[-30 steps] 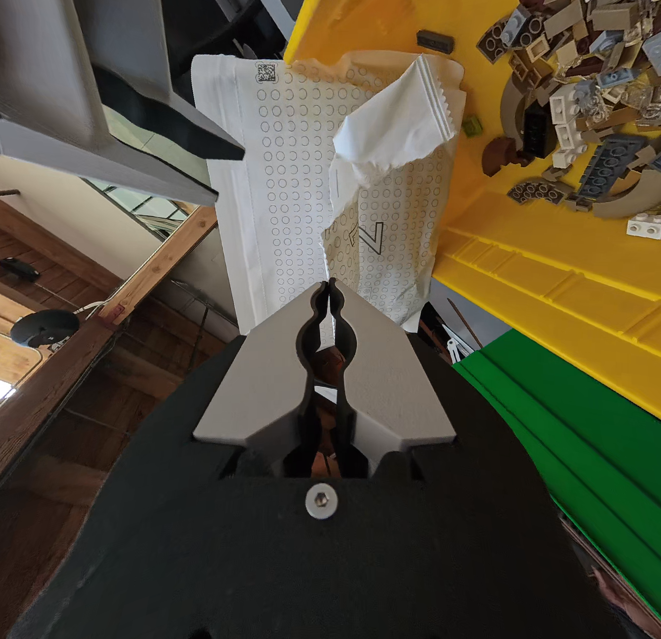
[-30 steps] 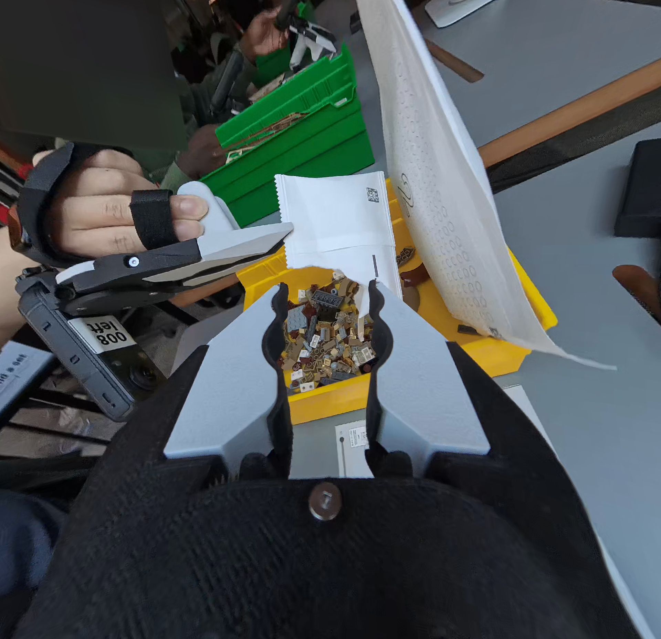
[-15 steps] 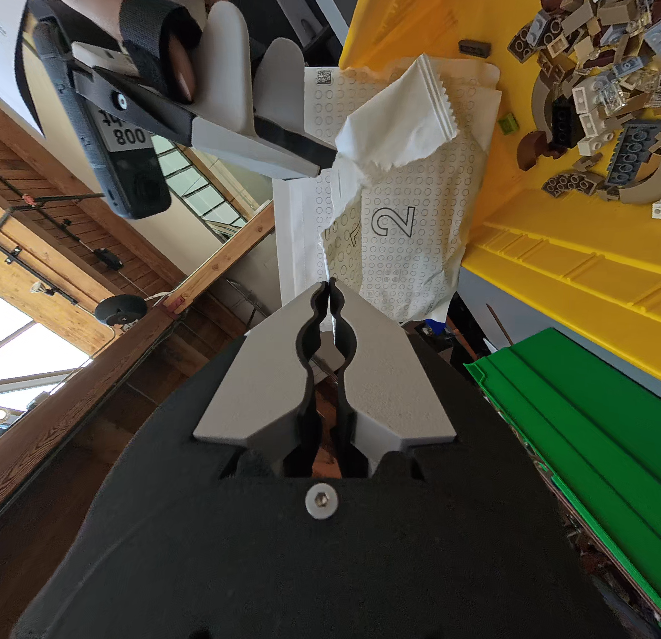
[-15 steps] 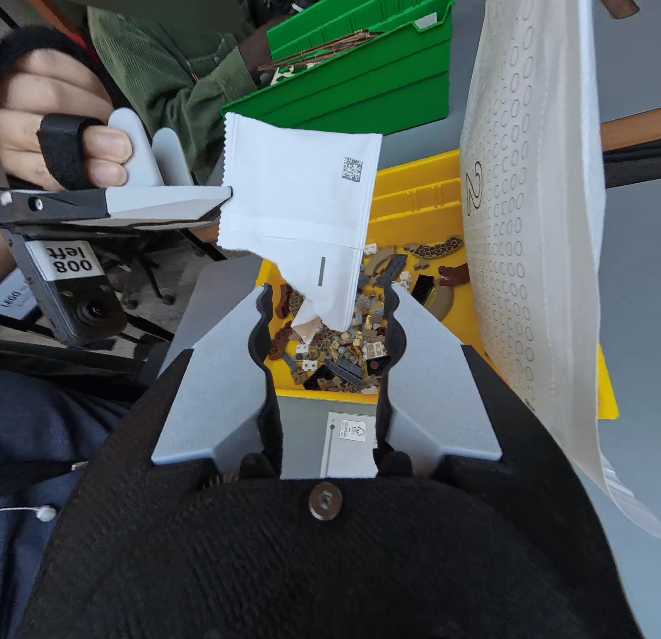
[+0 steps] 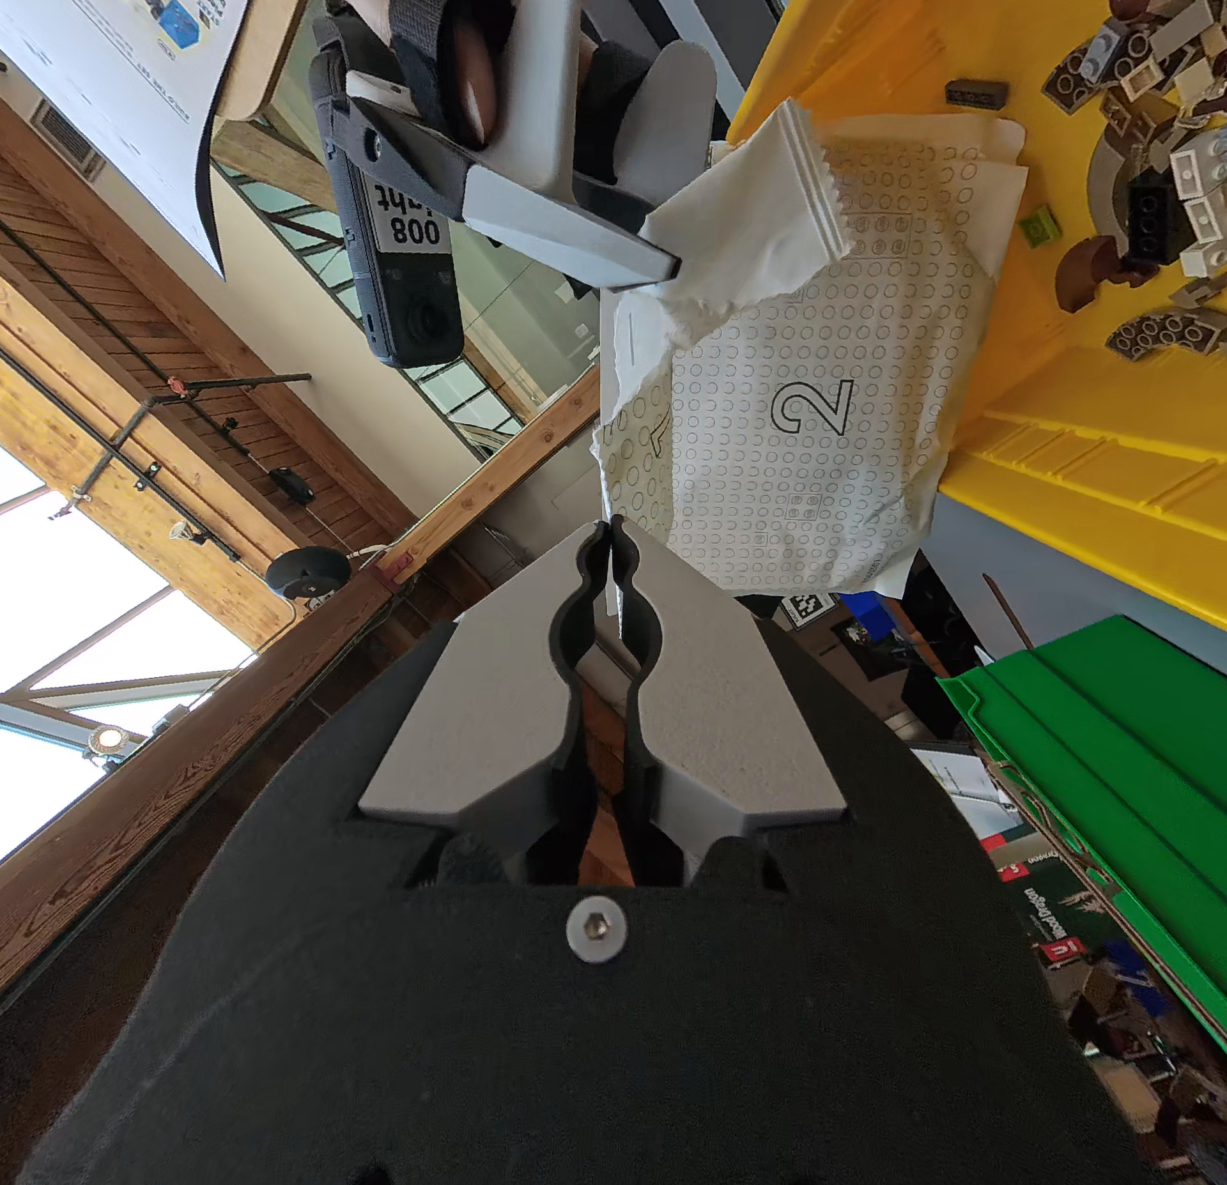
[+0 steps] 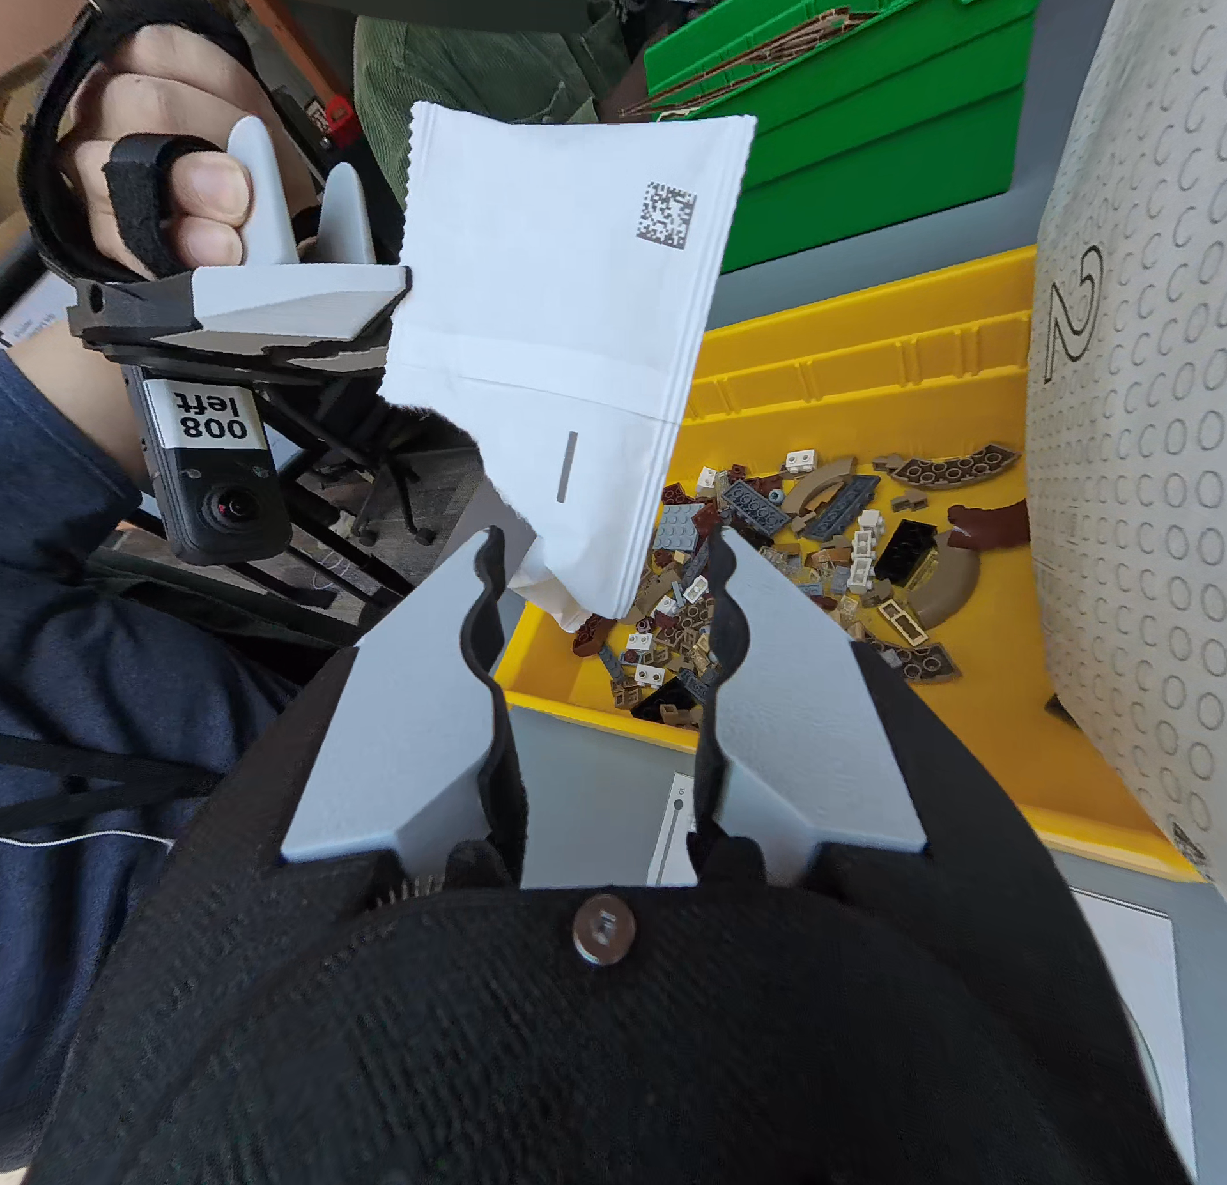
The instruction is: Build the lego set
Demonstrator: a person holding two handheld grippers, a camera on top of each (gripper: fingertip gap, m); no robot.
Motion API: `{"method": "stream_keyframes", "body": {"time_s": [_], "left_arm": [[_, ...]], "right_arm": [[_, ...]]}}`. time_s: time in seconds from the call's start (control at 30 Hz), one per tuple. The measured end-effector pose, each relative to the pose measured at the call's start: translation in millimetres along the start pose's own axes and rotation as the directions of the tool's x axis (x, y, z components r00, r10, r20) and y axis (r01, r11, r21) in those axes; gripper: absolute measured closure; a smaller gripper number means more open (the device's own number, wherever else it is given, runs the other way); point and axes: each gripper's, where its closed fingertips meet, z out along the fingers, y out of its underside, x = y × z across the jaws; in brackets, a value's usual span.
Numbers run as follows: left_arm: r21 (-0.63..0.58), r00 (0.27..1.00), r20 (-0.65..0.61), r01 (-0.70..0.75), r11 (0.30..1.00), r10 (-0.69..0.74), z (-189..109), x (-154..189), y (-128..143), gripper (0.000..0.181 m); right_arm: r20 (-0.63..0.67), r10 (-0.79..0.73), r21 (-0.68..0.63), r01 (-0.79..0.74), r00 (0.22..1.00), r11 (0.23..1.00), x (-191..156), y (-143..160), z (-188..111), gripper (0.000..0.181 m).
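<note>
Two paper bags hang over a yellow bin [image 6: 863, 370] of loose bricks [image 6: 797, 556]. The left gripper [image 6: 398, 290], strapped to a hand [image 6: 153, 177], is pressed together on the side edge of the nearer white bag [image 6: 564, 277]. Its own view shows the thin paper edge pinched at the fingertips. That bag's plain back carries a small square code and a short grey bar. Its front, seen from the left wrist, is printed with rows of circles and outlined numerals. The right gripper [image 6: 607, 542] is spread wide, and the bag's torn lower corner shows in the gap. From the left wrist its tip lies against the torn flap, but whether it touches I cannot tell. The second bag [image 6: 1142, 489], also circle-printed with a numeral, fills the right edge of the right wrist view. It is cut off by the frame, so what holds it is unseen. Each gripper's camera body bears a white label with black characters. A printed poster [image 5: 119, 58] sits blurred at the top left of the left view. Behind the yellow bin stands a green bin [image 6: 863, 124], with grey table [image 6: 597, 788] open in front.
</note>
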Motion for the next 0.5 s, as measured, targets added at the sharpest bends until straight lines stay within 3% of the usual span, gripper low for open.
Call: {"method": "stream_keyframes", "body": {"time_s": [0.1,0.5], "left_arm": [[-0.008,1.0,-0.017,0.01,1.0,-0.011,1.8,5.4,2.0,0.181],[0.001,0.982,-0.059,0.178,0.984,-0.177,8.8,42.1,-15.9,0.176]], "right_arm": [[-0.022,-0.073,0.0,0.073,0.997,0.997,-1.5,1.0,1.4,0.141],[-0.17,-0.017,-0.186,-0.015,0.985,0.983,19.6,33.0,15.1,0.154]]}}
